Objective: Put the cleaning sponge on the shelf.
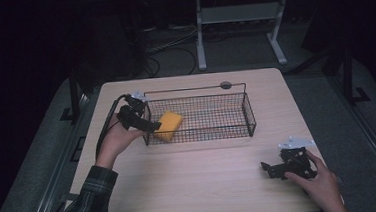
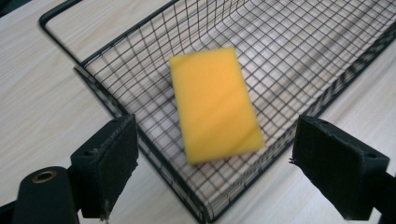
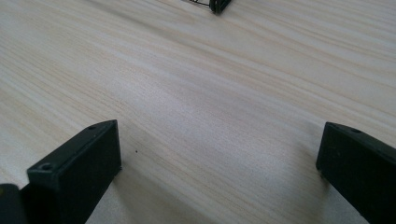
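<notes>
Yellow sponge (image 2: pixel 215 105), rectangular, one item: lies flat on the mesh floor at the left end of the wire basket (image 1: pixel 249 112), clear of both jaws. Basket, black wire, long and shallow, with a raised handle rail along its far side; stands on the pale wood-grain table (image 1: pixel 206 180), toward the far half. Left gripper (image 1: pixel 151 125), held in the person's left hand at the basket's left end wall: jaws spread wide, nothing between them; in the left gripper view the sponge sits beyond the pads (image 2: pixel 112 158), a little blurred, with the basket's near corner between the two jaws. Right gripper (image 1: pixel 268 169), held in the right hand, near the table's front right corner, well apart from the basket: jaws likewise wide apart and holding nothing, bare tabletop between them. Sleeve (image 1: pixel 89 193), plaid, on the left forearm, at the table's front left edge.
</notes>
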`<state>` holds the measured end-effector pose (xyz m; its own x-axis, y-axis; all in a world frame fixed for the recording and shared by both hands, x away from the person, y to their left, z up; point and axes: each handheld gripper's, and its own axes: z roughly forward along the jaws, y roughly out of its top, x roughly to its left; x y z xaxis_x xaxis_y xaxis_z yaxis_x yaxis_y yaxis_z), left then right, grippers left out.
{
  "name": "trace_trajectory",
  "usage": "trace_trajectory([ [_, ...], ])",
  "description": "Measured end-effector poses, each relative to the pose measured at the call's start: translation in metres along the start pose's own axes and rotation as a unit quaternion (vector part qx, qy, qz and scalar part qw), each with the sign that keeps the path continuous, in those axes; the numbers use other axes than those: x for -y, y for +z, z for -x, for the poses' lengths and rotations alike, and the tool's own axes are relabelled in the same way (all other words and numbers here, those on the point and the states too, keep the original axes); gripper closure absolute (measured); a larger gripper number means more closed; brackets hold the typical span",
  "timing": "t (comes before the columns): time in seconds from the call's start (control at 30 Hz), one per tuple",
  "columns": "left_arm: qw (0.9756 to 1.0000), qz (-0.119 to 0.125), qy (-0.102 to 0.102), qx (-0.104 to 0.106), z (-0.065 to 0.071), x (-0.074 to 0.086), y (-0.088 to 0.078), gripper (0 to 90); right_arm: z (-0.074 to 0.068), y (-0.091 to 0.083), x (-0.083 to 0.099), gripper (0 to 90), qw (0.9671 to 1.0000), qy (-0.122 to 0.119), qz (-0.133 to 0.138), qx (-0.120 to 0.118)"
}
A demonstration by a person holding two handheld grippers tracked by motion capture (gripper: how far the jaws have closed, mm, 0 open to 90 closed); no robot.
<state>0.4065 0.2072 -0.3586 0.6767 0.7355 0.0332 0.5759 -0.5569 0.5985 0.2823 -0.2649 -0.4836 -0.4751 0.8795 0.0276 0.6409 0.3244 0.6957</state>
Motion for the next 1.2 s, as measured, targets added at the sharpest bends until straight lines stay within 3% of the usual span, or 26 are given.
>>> trace_trajectory([
  [0.33, 0.9997, 0.023, 0.0, -0.009, 0.009, 0.039, -0.018, 14.0, 0.0, 0.0, 0.0, 0.0, 1.0, 0.001, -0.001, 0.0],
  [0.7, 0.9995, 0.027, -0.005, -0.015, 0.015, 0.088, -0.012, 14.0, 0.0, 0.0, 0.0, 0.0, 1.0, 0.0, 0.0, 0.0],
  [0.97, 0.9995, 0.021, 0.003, -0.025, 0.025, 0.116, -0.01, 14.0, 0.0, 0.0, 0.0, 0.0, 1.0, 0.0, 0.0, 0.0],
  [1.2, 0.9994, 0.022, -0.004, -0.025, 0.029, 0.136, -0.012, 14.0, 0.0, 0.0, 0.0, 0.0, 1.0, 0.0, 0.0, 0.0],
])
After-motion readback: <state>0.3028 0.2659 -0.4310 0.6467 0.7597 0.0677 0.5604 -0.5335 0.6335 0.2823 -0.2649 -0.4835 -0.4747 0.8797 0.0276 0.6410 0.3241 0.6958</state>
